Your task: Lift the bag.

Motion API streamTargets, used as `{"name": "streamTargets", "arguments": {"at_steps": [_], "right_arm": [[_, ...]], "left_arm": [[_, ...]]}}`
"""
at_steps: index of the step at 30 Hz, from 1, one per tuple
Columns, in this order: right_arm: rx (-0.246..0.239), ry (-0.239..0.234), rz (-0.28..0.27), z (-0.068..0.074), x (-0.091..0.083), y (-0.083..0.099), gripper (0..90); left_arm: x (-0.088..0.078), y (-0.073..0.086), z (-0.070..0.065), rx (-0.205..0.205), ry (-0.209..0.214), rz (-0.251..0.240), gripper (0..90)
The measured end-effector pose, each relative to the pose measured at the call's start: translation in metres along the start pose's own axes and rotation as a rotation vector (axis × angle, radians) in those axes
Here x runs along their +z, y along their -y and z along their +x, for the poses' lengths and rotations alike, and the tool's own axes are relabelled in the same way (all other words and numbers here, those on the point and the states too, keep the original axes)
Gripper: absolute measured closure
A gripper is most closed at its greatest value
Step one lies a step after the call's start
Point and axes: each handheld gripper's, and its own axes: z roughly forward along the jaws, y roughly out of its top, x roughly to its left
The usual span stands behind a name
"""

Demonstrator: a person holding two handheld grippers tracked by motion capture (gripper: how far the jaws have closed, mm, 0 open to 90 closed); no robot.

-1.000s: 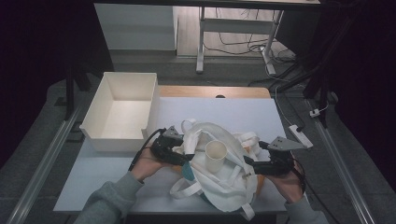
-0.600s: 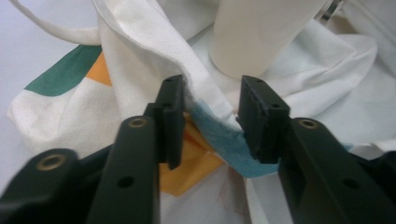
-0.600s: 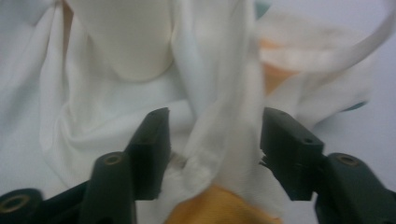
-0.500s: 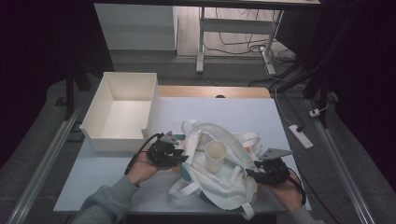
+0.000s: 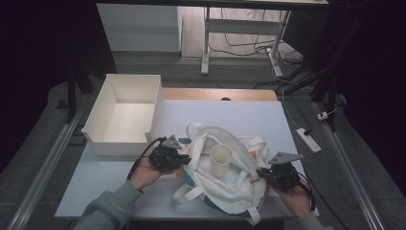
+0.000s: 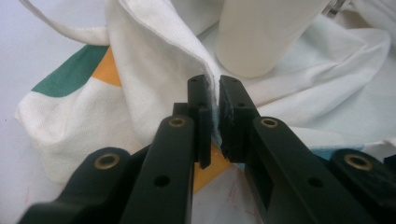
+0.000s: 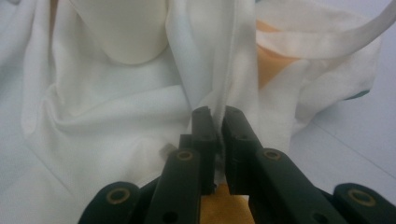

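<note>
A white cloth bag (image 5: 225, 184) with long straps and green and orange patches lies crumpled on the table. A cream cup (image 5: 221, 160) stands upright in its middle. My left gripper (image 5: 184, 160) is at the bag's left edge. Its jaws have just been closing and are now shut on a raised fold of the white cloth (image 6: 163, 70), with the cup (image 6: 266, 32) just beyond. My right gripper (image 5: 261, 175) is at the bag's right edge. Its jaws have also just been closing and now pinch a cloth fold (image 7: 233, 70), and its tip (image 7: 215, 119) points towards the cup (image 7: 130, 28).
An open white box (image 5: 95, 134) stands at the table's left, close behind my left hand. A wooden strip (image 5: 220, 93) runs along the far edge of the table. A power strip (image 5: 309, 140) and cables lie on the floor to the right.
Both grippers' jaws have closed onto the bag's cloth, one at each side. The right gripper came slightly nearer the table's front edge. The cup has stayed upright.
</note>
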Motion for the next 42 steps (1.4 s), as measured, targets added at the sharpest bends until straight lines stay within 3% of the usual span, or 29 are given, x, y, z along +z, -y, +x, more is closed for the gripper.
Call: {"name": "streamTargets", "arguments": {"at_steps": [10,17,28,33,42], "right_arm": [[-0.047,0.022,-0.152,0.007,-0.024,-0.014,86.3],[-0.019,0.028,-0.247,0.001,-0.040,-0.025,87.6],[-0.008,0.083,-0.389,-0.017,-0.070,-0.052,88.1],[-0.004,0.105,-0.465,-0.026,-0.083,-0.074,88.3],[-0.024,0.149,-0.528,-0.031,-0.094,-0.099,88.4]], "left_arm": [[-0.025,-0.009,0.002,-0.001,0.024,-0.100,83.3],[-0.051,-0.014,0.010,-0.029,0.031,-0.202,83.6],[-0.087,-0.028,0.024,-0.036,-0.019,-0.352,84.0],[-0.103,-0.035,0.035,-0.050,-0.042,-0.419,84.2],[-0.117,-0.042,0.048,-0.069,-0.072,-0.479,84.3]]}}
